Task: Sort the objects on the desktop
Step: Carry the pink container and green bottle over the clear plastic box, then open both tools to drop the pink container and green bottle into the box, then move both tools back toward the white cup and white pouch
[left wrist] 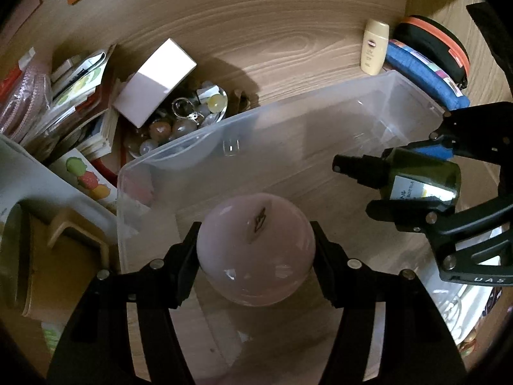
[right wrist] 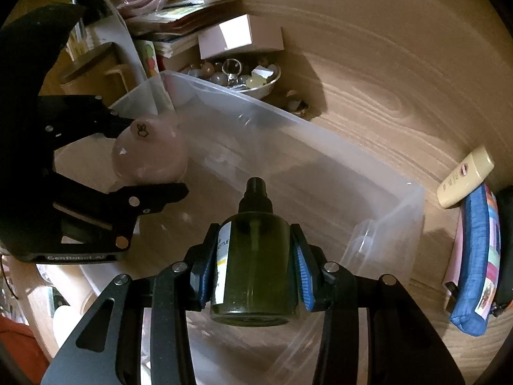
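Note:
My left gripper (left wrist: 256, 250) is shut on a pale pink ball (left wrist: 253, 247) with a small black drawing on it, held over the near left part of a clear plastic bin (left wrist: 288, 109). The right wrist view shows the same ball (right wrist: 150, 154) inside the left gripper (right wrist: 150, 157). My right gripper (right wrist: 255, 256) is shut on a dark green spray bottle (right wrist: 256, 256) with a black nozzle, its blue pads pressing both sides, above the bin (right wrist: 320, 134). From the left wrist, that bottle (left wrist: 416, 176) hangs at the right in the right gripper (left wrist: 413, 179).
On the wooden desk sits a bowl of marbles and trinkets (left wrist: 179, 118) under a white box (left wrist: 157, 80), beside stacked booklets (left wrist: 80, 96). A cream bottle (left wrist: 375, 46), a blue pouch (left wrist: 426, 73) and a black-orange case (left wrist: 439, 48) lie behind the bin's right end.

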